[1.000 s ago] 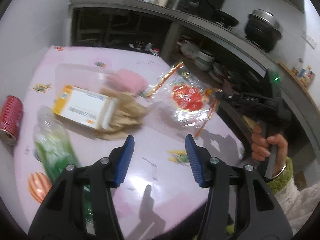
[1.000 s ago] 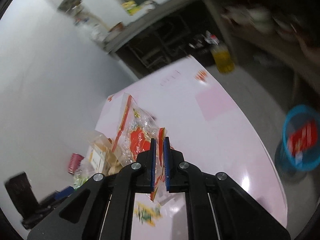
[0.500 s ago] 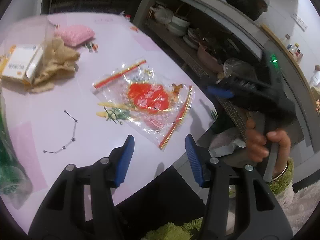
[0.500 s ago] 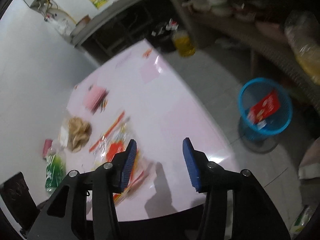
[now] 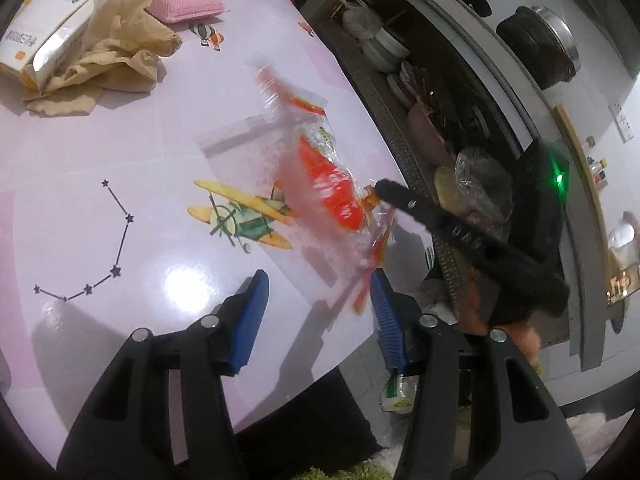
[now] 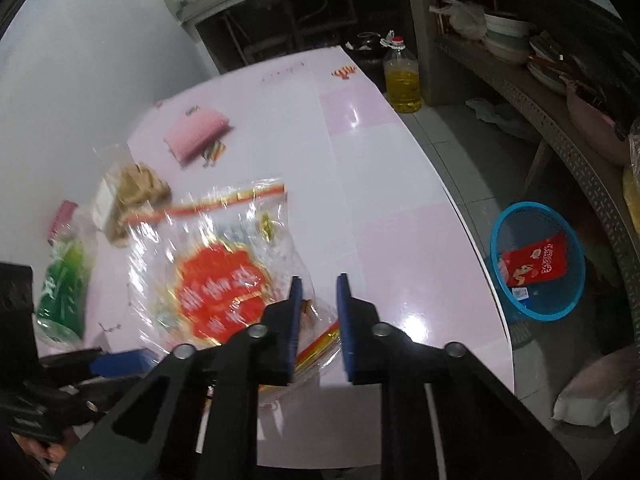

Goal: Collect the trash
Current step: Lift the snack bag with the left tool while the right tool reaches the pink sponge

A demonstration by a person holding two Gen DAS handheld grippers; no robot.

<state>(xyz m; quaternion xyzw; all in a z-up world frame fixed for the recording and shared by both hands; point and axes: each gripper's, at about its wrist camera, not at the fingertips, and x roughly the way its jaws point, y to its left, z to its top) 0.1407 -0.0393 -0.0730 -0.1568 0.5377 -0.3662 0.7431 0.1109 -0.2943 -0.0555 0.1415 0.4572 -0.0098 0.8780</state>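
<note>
While the clear wrapper with the red print (image 6: 218, 280) lies crumpled near the pink table's (image 6: 380, 208) front edge, the right gripper (image 6: 318, 304) is closing on its near corner, film between the jaws. A firm bite deep on the corner, not the slippery fringe, should serve best before carrying it to the blue basket (image 6: 538, 312) on the floor. The left gripper (image 5: 314, 320) hangs half apart, empty, just beside the wrapper.
</note>
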